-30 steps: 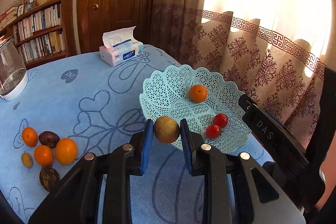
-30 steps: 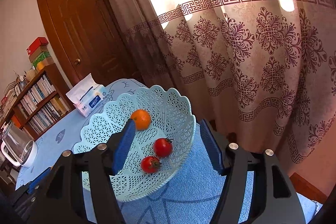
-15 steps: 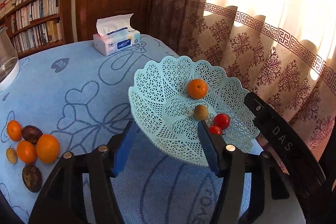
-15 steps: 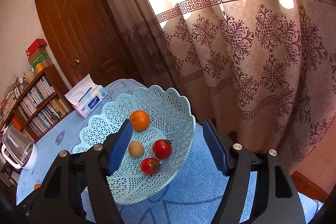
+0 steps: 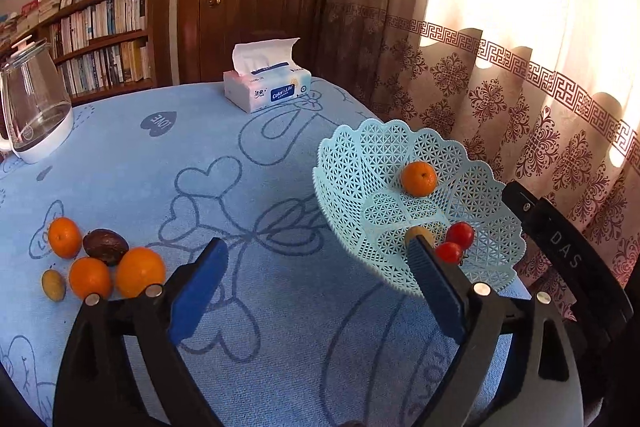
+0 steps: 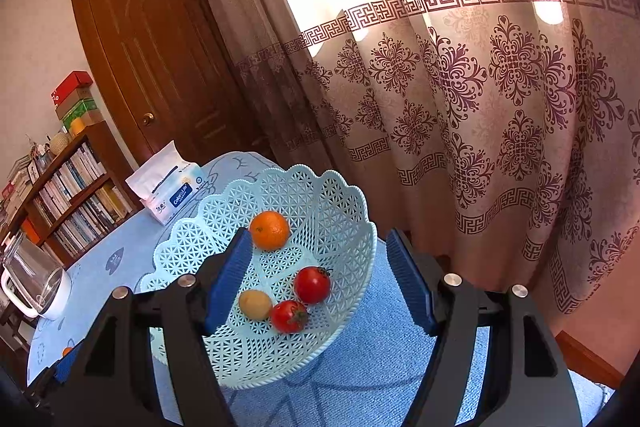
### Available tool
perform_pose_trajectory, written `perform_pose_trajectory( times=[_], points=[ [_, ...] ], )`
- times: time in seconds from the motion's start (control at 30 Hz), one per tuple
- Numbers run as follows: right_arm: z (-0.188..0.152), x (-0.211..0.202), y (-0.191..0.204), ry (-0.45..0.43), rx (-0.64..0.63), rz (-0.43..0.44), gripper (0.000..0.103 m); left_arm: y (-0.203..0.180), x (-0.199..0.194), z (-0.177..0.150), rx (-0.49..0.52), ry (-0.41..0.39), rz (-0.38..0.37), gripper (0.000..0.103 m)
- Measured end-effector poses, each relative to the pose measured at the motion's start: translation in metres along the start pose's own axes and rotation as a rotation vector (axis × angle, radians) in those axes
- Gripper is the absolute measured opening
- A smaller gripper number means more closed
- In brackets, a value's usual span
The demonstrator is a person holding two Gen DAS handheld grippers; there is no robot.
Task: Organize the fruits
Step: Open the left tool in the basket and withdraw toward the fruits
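The left gripper (image 5: 316,269) has its blue-padded jaws spread wide with nothing between them; a second ago they were clamped on the small brownish-yellow round fruit (image 6: 255,304), which half a second ago already lay loose in the pale turquoise lattice plastic basket (image 5: 360,163); since then the left gripper has drawn back from the basket toward the middle of the blue heart-patterned tablecloth (image 5: 200,147), so the basket now sits off to its right; the right gripper (image 6: 320,277) also stands with its jaws apart and empty, above the basket's near side, much as it did before.

The small brownish-yellow fruit is smooth, matte and rounded, resting on the basket floor and touching the nearer of two glossy red tomatoes (image 6: 289,315); the other tomato (image 6: 312,284) lies just beside them; a bright orange mandarin (image 6: 269,229) sits apart, up the far slope of the basket.

Out on the cloth, left of the left gripper, a cluster waits: three orange citrus fruits (image 5: 140,271), a dark brown wrinkled fruit (image 5: 105,246) among them, and a small yellowish oval fruit (image 5: 53,285) at the edge; farther off stand a white tissue box (image 5: 266,89) and a clear glass kettle (image 5: 36,115).
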State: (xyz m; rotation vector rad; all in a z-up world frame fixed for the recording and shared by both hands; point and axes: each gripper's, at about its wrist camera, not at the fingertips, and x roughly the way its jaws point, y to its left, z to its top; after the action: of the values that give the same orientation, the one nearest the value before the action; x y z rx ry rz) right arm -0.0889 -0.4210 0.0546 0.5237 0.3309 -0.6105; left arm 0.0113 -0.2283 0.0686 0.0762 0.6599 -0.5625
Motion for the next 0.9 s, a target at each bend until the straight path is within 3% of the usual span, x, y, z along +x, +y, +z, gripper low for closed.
perform_pose_trajectory(
  times=[0.1,0.3,0.4,0.9],
  points=[
    [-0.001,-0.006,0.008,-0.029,-0.037,0.014,0.080,0.009,-0.006,-0.002,-0.013,-0.005,0.029,0.092],
    [-0.006,-0.019,0.027,-0.087,-0.125,0.051,0.080,0.032,-0.021,-0.003,-0.052,-0.034,0.124,0.092],
    [-0.008,-0.020,0.032,-0.085,-0.150,0.074,0.081,0.046,-0.024,-0.006,-0.050,-0.033,0.199,0.093],
    [-0.014,-0.019,0.043,-0.071,-0.200,0.097,0.082,0.129,-0.042,-0.013,-0.181,-0.053,0.361,0.093]
  ],
)
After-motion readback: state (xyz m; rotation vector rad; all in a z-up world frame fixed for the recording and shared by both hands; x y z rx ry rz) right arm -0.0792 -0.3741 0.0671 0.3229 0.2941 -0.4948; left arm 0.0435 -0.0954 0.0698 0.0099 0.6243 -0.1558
